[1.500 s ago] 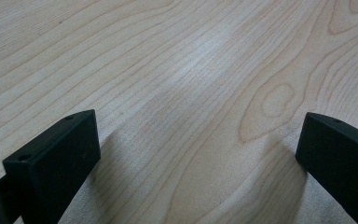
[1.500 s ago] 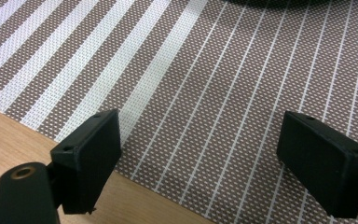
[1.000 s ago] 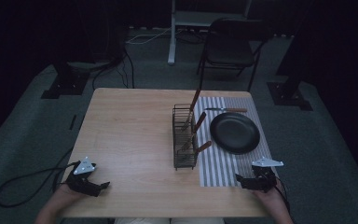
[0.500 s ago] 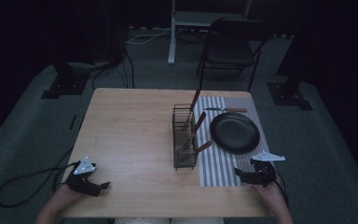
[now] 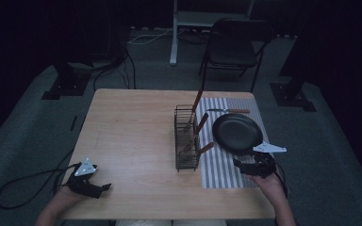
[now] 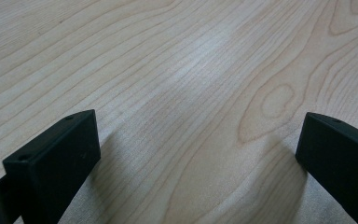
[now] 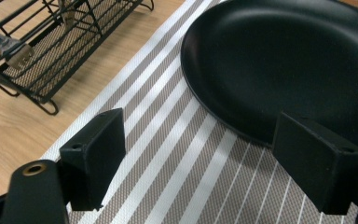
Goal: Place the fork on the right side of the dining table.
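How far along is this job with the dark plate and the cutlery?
Three wooden-handled utensils already stand in the wire rack. The right gripper, jaws open, is at the near rim of the black plate, not yet gripping. A knife lies beyond the plate. The left gripper rests open on bare table.

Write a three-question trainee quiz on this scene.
1. True or false: the right gripper holds the pan.
2. What lies under the pan: A bare table, B striped mat, C rack?
3. Are the left gripper's jaws open or shut?

Key:
1. False; its jaws are open, just short of the pan's rim.
2. B, the mat.
3. Open, over bare table.
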A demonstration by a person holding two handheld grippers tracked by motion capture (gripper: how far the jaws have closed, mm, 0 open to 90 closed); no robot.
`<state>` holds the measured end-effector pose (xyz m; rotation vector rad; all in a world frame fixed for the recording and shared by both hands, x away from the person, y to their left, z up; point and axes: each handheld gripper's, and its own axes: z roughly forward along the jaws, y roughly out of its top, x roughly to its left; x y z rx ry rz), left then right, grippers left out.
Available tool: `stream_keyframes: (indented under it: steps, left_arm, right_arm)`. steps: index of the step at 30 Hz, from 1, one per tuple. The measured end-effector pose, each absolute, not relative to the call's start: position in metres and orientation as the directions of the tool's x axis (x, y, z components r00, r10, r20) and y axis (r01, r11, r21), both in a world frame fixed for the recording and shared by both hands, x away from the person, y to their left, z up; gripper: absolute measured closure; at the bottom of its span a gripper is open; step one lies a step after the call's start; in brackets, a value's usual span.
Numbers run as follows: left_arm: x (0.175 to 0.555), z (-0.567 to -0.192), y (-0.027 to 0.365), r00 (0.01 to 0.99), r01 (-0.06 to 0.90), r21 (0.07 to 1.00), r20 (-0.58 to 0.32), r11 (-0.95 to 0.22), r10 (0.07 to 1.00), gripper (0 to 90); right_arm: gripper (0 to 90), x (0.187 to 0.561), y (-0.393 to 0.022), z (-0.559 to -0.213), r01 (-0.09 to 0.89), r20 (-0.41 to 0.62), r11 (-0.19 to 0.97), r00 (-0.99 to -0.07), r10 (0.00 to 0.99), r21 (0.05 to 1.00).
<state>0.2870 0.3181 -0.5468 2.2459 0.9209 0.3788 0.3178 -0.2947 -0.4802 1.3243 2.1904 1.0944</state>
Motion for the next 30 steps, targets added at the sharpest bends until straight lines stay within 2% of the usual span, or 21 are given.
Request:
stream_keyframes:
  steps: [30]
  left_arm:
    - [0.287,-0.547,0.318,0.708,0.511,0.681,0.013,-0.525,0.706,0.0]
  right_arm:
    - [19.1,0.365,-0.279,-0.435,0.53,0.091,0.242,-0.525,0.846,0.813]
